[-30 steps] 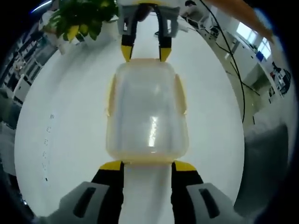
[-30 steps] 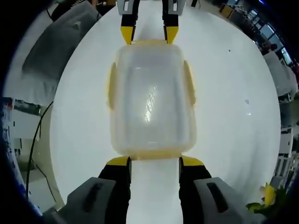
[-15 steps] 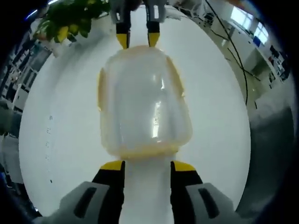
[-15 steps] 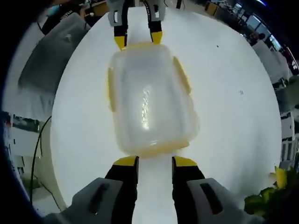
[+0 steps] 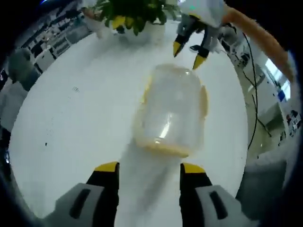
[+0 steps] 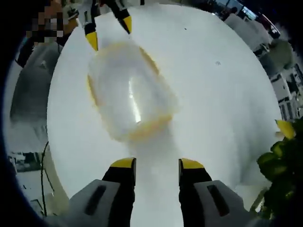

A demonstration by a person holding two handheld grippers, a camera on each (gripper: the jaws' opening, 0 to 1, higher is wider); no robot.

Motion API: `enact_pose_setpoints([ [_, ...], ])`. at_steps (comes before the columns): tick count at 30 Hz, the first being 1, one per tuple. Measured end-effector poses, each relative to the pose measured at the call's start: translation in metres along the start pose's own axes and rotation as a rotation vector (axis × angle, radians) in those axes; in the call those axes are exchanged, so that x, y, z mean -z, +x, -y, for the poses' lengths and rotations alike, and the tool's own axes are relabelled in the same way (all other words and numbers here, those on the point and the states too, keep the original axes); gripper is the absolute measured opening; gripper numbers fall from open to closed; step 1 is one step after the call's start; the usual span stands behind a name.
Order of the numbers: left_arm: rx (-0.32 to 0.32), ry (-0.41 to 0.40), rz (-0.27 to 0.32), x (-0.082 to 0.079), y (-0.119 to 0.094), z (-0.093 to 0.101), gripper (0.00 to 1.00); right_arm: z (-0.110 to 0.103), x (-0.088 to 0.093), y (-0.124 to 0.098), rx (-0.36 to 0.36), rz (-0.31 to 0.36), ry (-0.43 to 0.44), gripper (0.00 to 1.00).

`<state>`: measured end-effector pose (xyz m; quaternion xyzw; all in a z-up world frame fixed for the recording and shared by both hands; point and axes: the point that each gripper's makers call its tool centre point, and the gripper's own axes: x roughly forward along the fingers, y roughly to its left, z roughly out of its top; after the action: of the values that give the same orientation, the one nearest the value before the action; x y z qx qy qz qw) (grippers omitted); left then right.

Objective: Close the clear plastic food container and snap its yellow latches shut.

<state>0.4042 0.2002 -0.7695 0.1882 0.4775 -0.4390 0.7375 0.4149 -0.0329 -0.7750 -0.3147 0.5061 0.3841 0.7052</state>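
Container [image 5: 173, 111] between two open grippers.
Left gripper [image 5: 148, 169] at lower centre, jaws apart, empty; long axis runs up-frame toward right gripper [image 5: 187, 54], likewise parted.

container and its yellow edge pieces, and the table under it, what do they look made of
The container looks like clear, slightly cloudy plastic: the table shows through it and a bright glare streak sits on top. Its yellow latches look like opaque or slightly translucent plastic, though blur hides detail. The table reads as a smooth white surface with a soft sheen, possibly laminate; the material is uncertain.
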Motion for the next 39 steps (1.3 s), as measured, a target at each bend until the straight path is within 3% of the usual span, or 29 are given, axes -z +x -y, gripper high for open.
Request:
enact_pose_setpoints([
  [1,0.030,-0.053,0.022,0.000,-0.001,0.004,0.50,0.001,-0.002,-0.002,0.001,0.012,0.045,0.36],
  [3,0.072,-0.242,0.083,-0.004,-0.004,0.008,0.51,0.003,-0.008,-0.005,0.003,0.044,0.136,0.40],
  [8,0.260,-0.673,0.274,-0.024,-0.010,0.023,0.49,-0.002,-0.025,-0.009,-0.036,0.120,0.316,0.35],
  [9,0.301,-0.789,0.310,-0.028,-0.011,0.025,0.49,-0.007,-0.032,-0.008,-0.073,0.150,0.410,0.35],
  [12,0.324,-0.972,0.335,-0.026,-0.003,0.023,0.49,-0.013,-0.037,-0.005,-0.119,0.169,0.506,0.36],
  [15,0.321,-1.005,0.286,-0.018,0.006,0.028,0.48,-0.016,-0.036,0.003,-0.128,0.156,0.586,0.33],
  [19,0.314,-1.036,0.302,-0.025,0.009,0.026,0.46,-0.014,-0.039,0.014,-0.157,0.177,0.681,0.33],
  [29,0.284,-1.037,0.244,-0.018,0.019,0.025,0.37,-0.029,-0.049,0.020,-0.198,0.195,0.740,0.30],
  [33,0.255,-1.008,0.208,-0.013,0.022,0.028,0.33,-0.031,-0.050,0.021,-0.201,0.188,0.797,0.31],
  [35,0.227,-0.952,0.176,-0.008,0.024,0.028,0.30,-0.034,-0.049,0.021,-0.201,0.183,0.820,0.31],
  [39,0.219,-0.958,0.170,-0.008,0.024,0.023,0.27,-0.038,-0.050,0.020,-0.198,0.180,0.825,0.31],
])
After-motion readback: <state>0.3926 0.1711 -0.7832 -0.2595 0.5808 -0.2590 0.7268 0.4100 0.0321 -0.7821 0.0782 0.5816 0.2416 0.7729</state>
